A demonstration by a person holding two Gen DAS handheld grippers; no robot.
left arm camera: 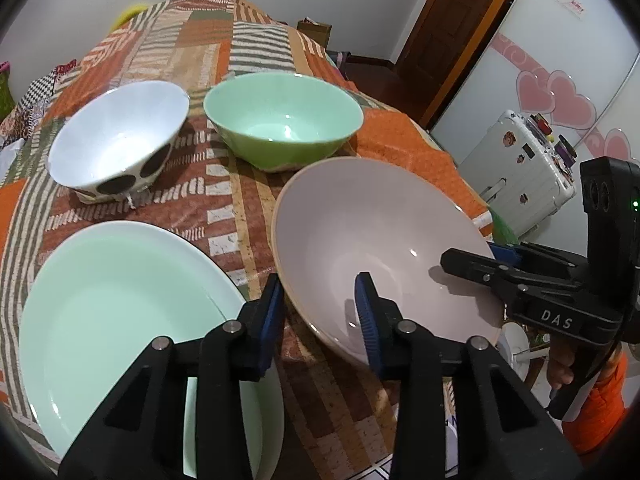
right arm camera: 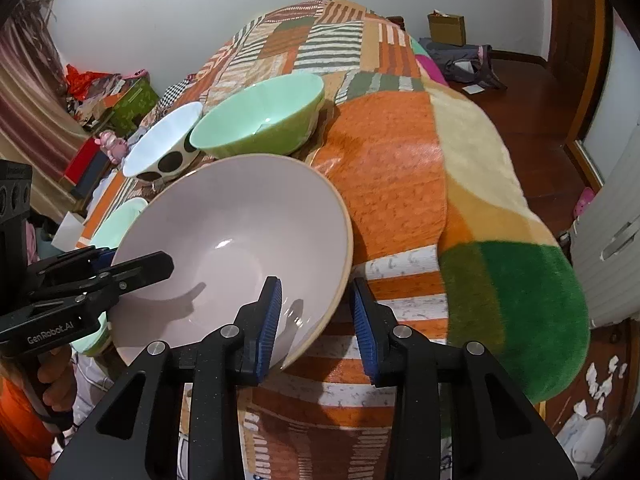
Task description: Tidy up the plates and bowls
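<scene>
Now we see four dishes on the bed point(left arm camera: 224, 200), set on its patchwork cover. At the near left edge lies the mint plate point(left arm camera: 120, 312), flat. Behind it, nearer the bed's middle, stands the white bowl with black dots point(left arm camera: 120, 140), and just to its right the green bowl point(left arm camera: 280, 116), the two apart by a narrow gap. Toward the near right edge sits the large pale pink bowl point(left arm camera: 380, 248), the one we work on.

Our left gripper point(left arm camera: 320, 312) straddles that bowl's left rim, one blue pad outside the wall and one inside. Its jaws stand fairly narrow, yet we see a gap at the inner pad, so it does not grip. Our right gripper point(right arm camera: 316, 316) straddles the opposite rim the same way: one pad over the bowl's inside, the other outside with striped cover showing between pad and rim. It too is narrow but not clamped. An orange sleeve point(left arm camera: 600, 408) shows behind the right gripper's handle.
</scene>
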